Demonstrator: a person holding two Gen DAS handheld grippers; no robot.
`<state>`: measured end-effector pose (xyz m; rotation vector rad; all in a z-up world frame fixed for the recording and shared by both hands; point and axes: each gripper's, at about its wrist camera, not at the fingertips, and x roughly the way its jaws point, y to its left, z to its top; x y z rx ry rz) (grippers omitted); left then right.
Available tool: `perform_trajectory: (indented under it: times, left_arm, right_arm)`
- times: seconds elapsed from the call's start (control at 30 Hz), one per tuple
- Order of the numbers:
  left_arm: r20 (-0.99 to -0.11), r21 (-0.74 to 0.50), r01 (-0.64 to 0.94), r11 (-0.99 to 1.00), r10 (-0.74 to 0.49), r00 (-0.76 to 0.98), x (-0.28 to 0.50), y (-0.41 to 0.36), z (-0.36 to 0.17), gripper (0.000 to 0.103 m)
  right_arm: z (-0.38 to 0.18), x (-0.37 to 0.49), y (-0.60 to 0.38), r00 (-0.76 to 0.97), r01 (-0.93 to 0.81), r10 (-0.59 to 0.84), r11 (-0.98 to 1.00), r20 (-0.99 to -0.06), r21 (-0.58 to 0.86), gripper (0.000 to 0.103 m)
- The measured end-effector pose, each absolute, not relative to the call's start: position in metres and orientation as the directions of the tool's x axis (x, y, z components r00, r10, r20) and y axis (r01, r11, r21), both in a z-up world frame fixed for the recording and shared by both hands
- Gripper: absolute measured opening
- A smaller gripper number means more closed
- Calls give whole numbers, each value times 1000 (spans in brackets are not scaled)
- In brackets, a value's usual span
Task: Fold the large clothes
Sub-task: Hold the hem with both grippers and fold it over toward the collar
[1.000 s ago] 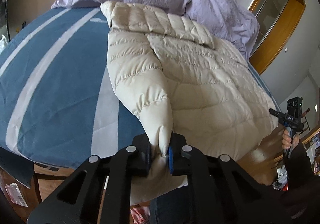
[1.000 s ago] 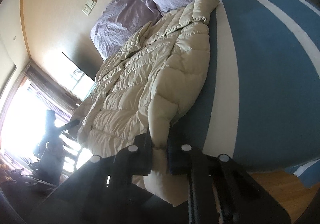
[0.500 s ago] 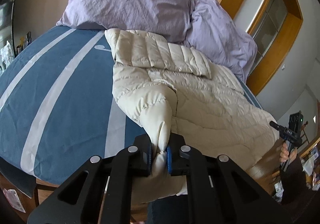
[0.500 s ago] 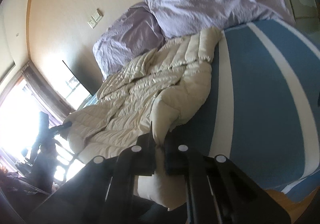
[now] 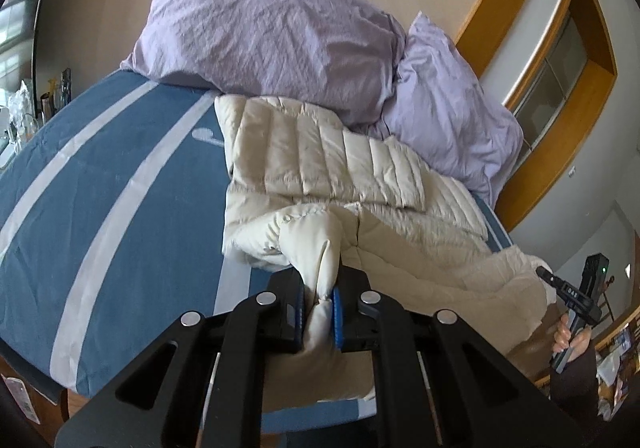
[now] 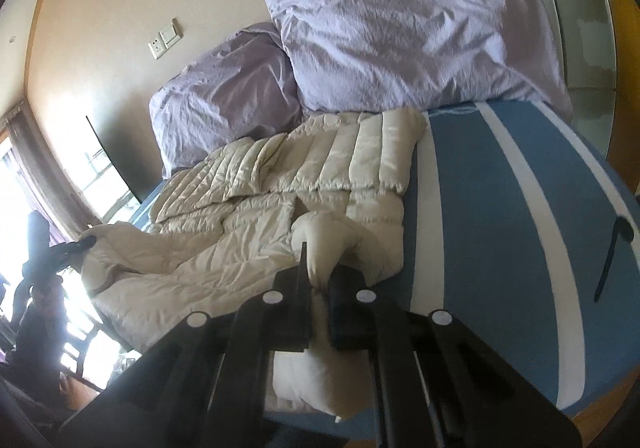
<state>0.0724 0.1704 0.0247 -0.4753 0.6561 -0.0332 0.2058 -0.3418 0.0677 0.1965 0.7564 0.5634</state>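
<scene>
Nearest in the left wrist view, the left gripper (image 5: pixel 319 302) has its jaws pinched on a puffy fold of the cream quilted down jacket (image 5: pixel 320 176), the fabric squeezed between the blue pads (image 5: pixel 337 312) and bulging out above and below them. In the right wrist view the right gripper (image 6: pixel 319 290) likewise has its jaws pressed together on a bunched fold of the same jacket, with cream cloth hanging down beneath its fingers.

From each pinch the jacket rises in a lifted ridge and then runs away across the bed. It lies on the blue bedspread (image 5: pixel 120 188) with pale stripes, its near part gathered and crumpled, its far part flat with the quilted panels showing. The far end of the jacket touches the pillows.

In the left wrist view, the other gripper shows at the right edge, held in a hand (image 5: pixel 570 336) with a dark sleeve, and the jacket's edge droops over the side of the bed near it.

At the head of the bed two lilac pillows (image 5: pixel 272 32) lean side by side against a beige wall. In the right wrist view a wall switch plate (image 6: pixel 165 39) sits above the pillows, and a bright window (image 6: pixel 24 176) glares at the far left. Wooden trim (image 5: pixel 556 152) frames a glass panel beyond the bed's far right corner.
</scene>
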Motion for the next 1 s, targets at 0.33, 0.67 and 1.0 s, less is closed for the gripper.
perform_trajectory:
  times: [0.33,0.67,1.0]
  left_arm:
    - [-560,-466,-166,869,-145,815,120,189,48,9]
    - [-616,-484,-255,837,-118,779,208,214,49,9]
    - [-702,-476,-348,808,-110,704,306,236,22,10]
  right_arm:
    - [86,257,-337,568,-356,580,813,-584,461,7]
    - [81,353,-329,520,-209,614,765,-594,609,8]
    - [35,460,-315,485,-9,601,730,-636,683,14]
